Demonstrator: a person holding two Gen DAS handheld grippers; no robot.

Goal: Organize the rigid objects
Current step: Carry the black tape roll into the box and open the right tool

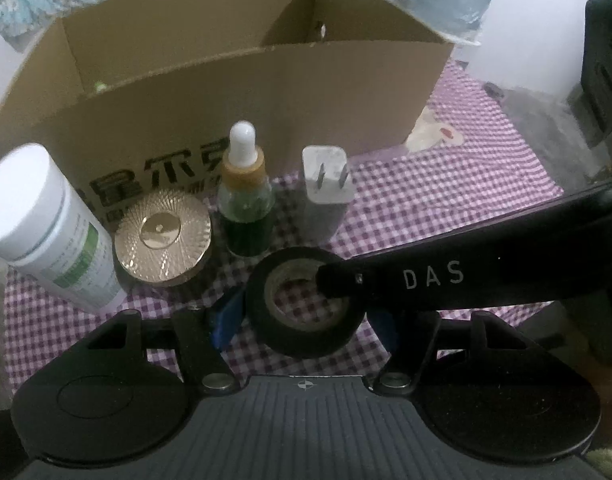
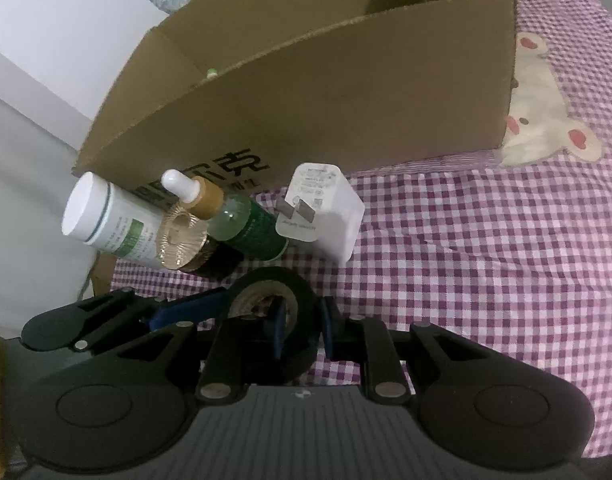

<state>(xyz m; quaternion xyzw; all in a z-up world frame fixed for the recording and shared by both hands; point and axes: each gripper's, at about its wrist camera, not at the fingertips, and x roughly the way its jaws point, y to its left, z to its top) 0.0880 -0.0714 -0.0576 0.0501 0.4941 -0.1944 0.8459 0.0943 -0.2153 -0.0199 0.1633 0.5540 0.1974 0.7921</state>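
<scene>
Right wrist: right gripper [image 2: 301, 330] clamps black tape roll [image 2: 301, 300] wall.

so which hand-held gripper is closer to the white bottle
Left. The left hand-held gripper straddles the tape roll, one finger on the white bottle's side. The right hand-held gripper pinches the roll's wall on the side away from the bottle, so it sits farther off.

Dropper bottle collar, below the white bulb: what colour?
Tan, wood-like brown, on the dropper bottle. Clearest in the left wrist view, where it stands upright facing the camera.
</scene>
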